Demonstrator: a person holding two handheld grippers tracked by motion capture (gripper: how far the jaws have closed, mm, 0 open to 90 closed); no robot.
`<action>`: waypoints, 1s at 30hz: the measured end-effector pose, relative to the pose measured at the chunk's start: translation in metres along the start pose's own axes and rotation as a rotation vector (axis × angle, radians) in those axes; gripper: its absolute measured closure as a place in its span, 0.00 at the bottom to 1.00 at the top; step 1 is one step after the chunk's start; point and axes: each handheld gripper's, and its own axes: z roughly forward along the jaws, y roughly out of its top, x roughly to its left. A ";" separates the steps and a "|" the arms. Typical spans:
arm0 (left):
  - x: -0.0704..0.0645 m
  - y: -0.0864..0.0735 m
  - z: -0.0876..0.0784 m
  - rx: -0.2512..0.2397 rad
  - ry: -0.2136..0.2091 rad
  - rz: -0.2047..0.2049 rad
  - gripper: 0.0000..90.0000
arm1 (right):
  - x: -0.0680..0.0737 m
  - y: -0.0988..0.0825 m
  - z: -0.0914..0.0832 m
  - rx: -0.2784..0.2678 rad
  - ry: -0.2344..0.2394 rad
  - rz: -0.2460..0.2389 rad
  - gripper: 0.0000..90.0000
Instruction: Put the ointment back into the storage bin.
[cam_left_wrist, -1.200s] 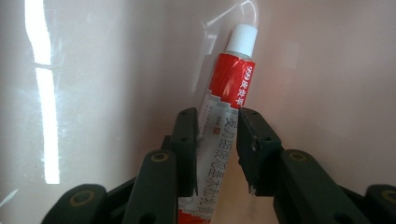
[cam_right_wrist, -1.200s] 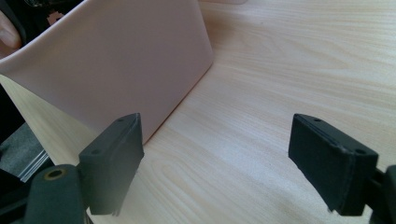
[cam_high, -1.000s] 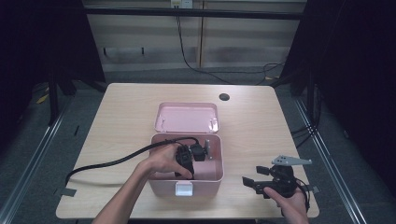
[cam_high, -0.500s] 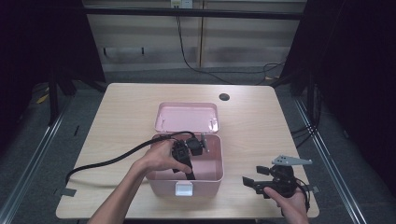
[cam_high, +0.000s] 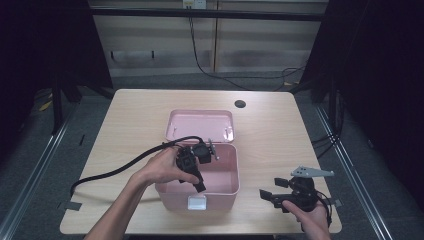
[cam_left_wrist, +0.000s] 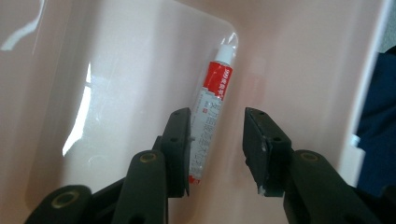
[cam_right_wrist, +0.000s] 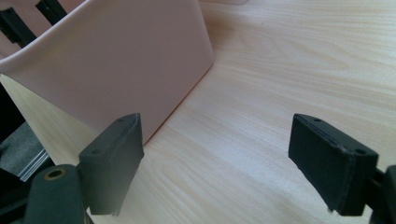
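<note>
Left gripper view: a tube (cam_left_wrist: 211, 112), white with a red band and a white cap, lies flat on the floor of a pink box (cam_left_wrist: 116, 70), its cap toward a rounded corner. The left tool (cam_left_wrist: 217, 140) points down at the tube from above. Its two black jaws stand apart and have just been opening. The left jaw overlaps the tube's lower end in the picture, but the pads do not press on it, so the tube lies free.

High view: the box (cam_high: 220, 187) sits open near the front middle of a pale wooden bench (cam_high: 135, 115). Its pink lid (cam_high: 200, 125) lies flat just behind it. The left hand (cam_high: 162, 167) holds the left tool (cam_high: 200, 186) over the box's left rim, tips pointing down inside. A black cable (cam_high: 120, 167) trails from the tool to the left across the bench. The right tool (cam_high: 272, 190) rests in the right hand (cam_high: 312, 220) at the bench's front right corner, well apart from the box.

Right gripper view: the right tool's (cam_right_wrist: 217, 158) jaws stand wide apart over bare wood, gripping nothing, with the box's outer wall (cam_right_wrist: 116, 60) just ahead to the left.
</note>
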 end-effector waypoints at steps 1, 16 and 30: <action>0.000 -0.001 -0.002 -0.006 0.004 -0.004 0.67 | 0.000 0.000 0.000 0.000 0.000 0.000 0.20; -0.009 -0.016 -0.037 -0.079 0.038 -0.019 0.54 | 0.000 0.000 -0.001 -0.002 0.000 0.009 0.20; -0.005 -0.049 -0.061 -0.163 0.106 -0.057 0.48 | 0.000 0.000 0.000 -0.002 0.003 0.003 0.20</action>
